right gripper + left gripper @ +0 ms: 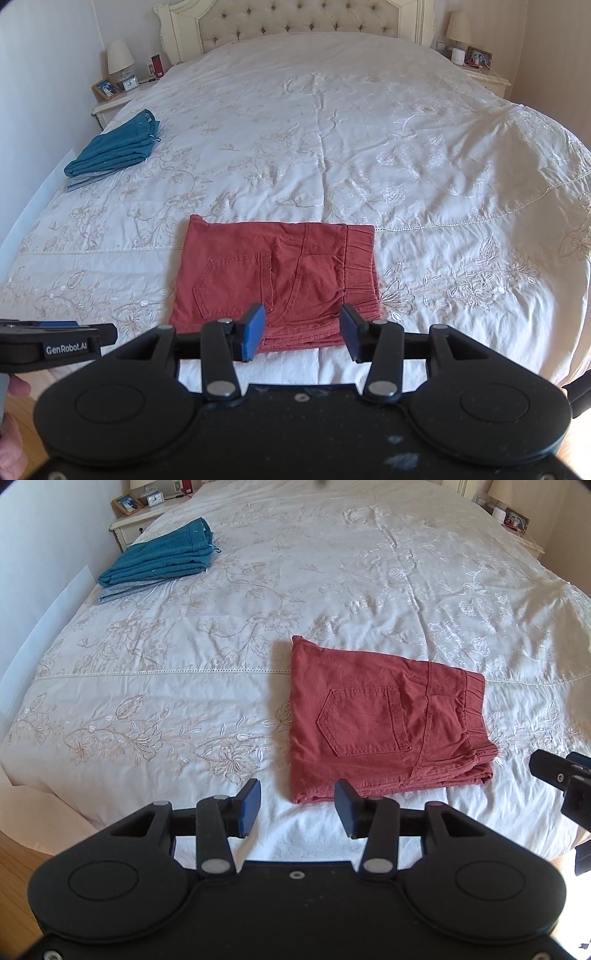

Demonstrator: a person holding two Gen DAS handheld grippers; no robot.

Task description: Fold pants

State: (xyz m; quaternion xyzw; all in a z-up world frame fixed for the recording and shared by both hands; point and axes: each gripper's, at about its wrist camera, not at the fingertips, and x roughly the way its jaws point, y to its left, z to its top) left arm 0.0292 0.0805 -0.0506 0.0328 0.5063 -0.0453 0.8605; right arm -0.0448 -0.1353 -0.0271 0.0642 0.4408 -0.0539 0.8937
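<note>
Red pants [384,723] lie folded into a compact rectangle near the foot of the bed, back pocket up and elastic waistband to the right; they also show in the right wrist view [277,280]. My left gripper [297,806] is open and empty, held above the bed's near edge just short of the pants' front left corner. My right gripper [303,332] is open and empty, hovering over the pants' front edge. Each gripper shows at the other view's side: the right one [561,775], the left one [55,343].
The bed's white embroidered cover [332,147] spreads wide around the pants. Folded teal pants [162,554] rest on a grey garment at the far left edge. Nightstands with a lamp [120,59] and photo frames flank the headboard. Wooden floor lies below.
</note>
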